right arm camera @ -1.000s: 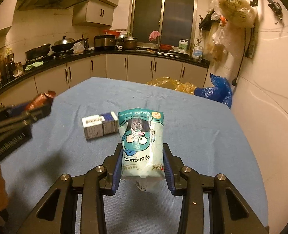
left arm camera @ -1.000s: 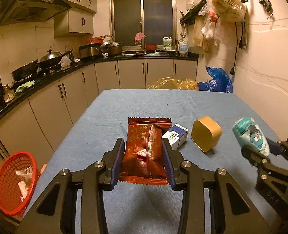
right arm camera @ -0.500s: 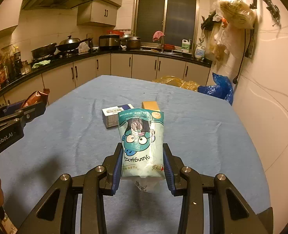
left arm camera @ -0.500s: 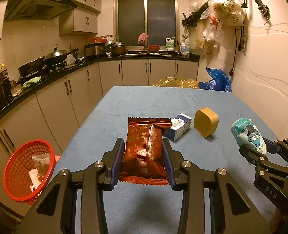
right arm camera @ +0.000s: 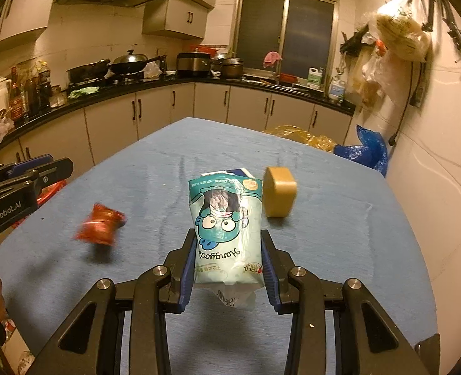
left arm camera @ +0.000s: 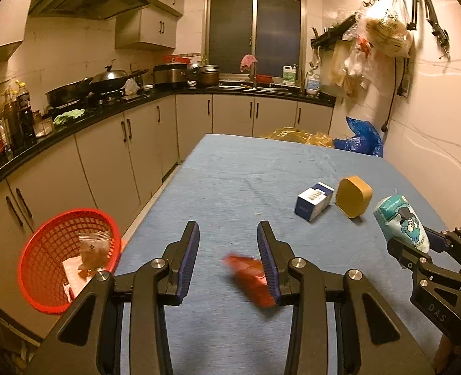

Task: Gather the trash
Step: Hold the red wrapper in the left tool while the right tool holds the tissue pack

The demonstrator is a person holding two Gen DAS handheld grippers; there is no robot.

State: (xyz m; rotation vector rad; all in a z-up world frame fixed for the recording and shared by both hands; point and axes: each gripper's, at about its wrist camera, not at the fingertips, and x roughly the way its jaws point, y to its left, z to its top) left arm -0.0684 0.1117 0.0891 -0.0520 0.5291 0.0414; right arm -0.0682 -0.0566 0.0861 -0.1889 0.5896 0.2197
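Note:
A red snack packet point(left arm camera: 250, 276) point(right arm camera: 100, 228) shows blurred, loose below the right finger of my left gripper point(left arm camera: 227, 228), over the blue table point(left arm camera: 246, 168). The left gripper's jaws stand apart with nothing between them. It also shows at the left edge of the right wrist view point(right arm camera: 58, 164). My right gripper point(right arm camera: 228, 237) point(left arm camera: 418, 240) is shut on a teal cartoon snack bag point(right arm camera: 225, 228) point(left arm camera: 400, 222). A red mesh basket point(left arm camera: 42, 243) with several wrappers in it stands on the floor left of the table.
A blue-and-white carton point(left arm camera: 313, 200) and a yellow rounded box point(left arm camera: 353, 197) point(right arm camera: 278, 195) lie on the table's right half. Kitchen cabinets point(left arm camera: 105, 162) run along the left. Yellow and blue plastic bags point(left arm camera: 358, 139) lie beyond the far edge.
The red packet has left the left gripper's jaws and now drops, blurred, below them. Both grippers have drawn back along the table, and the basket shows more fully.

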